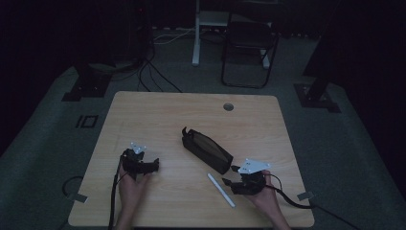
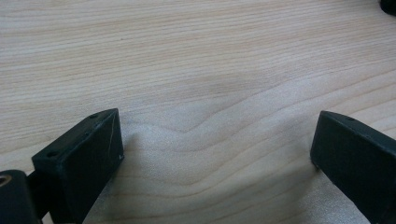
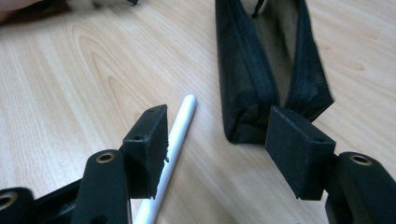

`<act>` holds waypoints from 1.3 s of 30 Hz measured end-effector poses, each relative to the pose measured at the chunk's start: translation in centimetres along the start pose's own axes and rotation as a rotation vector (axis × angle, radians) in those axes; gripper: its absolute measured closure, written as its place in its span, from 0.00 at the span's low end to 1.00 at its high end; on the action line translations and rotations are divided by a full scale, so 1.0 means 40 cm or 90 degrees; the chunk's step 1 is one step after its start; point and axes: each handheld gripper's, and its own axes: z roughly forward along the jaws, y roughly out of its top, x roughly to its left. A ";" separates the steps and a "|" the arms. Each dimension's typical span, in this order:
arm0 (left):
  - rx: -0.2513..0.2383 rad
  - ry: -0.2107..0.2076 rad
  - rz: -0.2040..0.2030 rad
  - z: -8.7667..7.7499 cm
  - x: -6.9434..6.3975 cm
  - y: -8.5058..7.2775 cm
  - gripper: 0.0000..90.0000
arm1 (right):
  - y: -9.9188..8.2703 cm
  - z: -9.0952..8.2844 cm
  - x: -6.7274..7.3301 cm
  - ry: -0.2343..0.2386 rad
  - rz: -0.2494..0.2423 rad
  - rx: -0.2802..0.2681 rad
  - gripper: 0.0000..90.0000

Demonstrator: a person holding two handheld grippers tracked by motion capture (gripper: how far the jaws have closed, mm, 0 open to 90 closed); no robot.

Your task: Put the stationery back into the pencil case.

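floor: dark grey carpet (image 1: 43, 143), cables (image 1: 153, 72) trailing
furniture: light wood counter (image 1: 158, 110), black chair (image 1: 249, 48) behind
light: dim

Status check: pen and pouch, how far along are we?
Done: the black pouch lies on the table with its zip open. In hand: nothing gripped; the right gripper stands open, low over the table by the white pen, which lies on the wood beside one jaw. The left gripper is open over bare wood. Left, probably: grip the pen and put it in the pouch.
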 end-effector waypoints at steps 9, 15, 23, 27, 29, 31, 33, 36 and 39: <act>0.000 0.000 0.000 0.000 0.000 0.000 0.03 | -0.019 0.018 0.020 0.009 -0.015 0.019 0.45; 0.000 0.000 0.000 0.000 0.000 0.000 0.03 | -0.032 0.041 0.036 0.028 -0.023 0.038 0.49; 0.000 0.000 0.000 0.000 0.000 0.000 0.03 | -0.038 0.074 0.048 0.027 -0.041 0.065 0.63; 0.000 0.000 -0.001 0.000 0.000 0.000 0.03 | -0.033 0.090 0.056 0.024 -0.056 0.075 0.66; 0.000 0.000 0.000 0.000 0.000 0.000 0.03 | -0.031 0.097 0.061 0.019 -0.067 0.080 0.68; 0.000 0.000 0.000 0.000 0.000 0.000 0.03 | -0.033 0.103 0.063 0.014 -0.068 0.089 0.71; 0.000 0.000 0.000 0.000 0.000 0.000 0.03 | -0.035 0.108 0.062 0.006 -0.068 0.101 0.75; 0.000 0.000 0.000 0.000 0.000 0.000 0.03 | -0.037 0.108 0.061 0.010 -0.070 0.108 0.84; 0.000 0.000 0.000 0.000 0.000 0.000 0.03 | -0.037 0.106 0.058 0.012 -0.070 0.111 0.87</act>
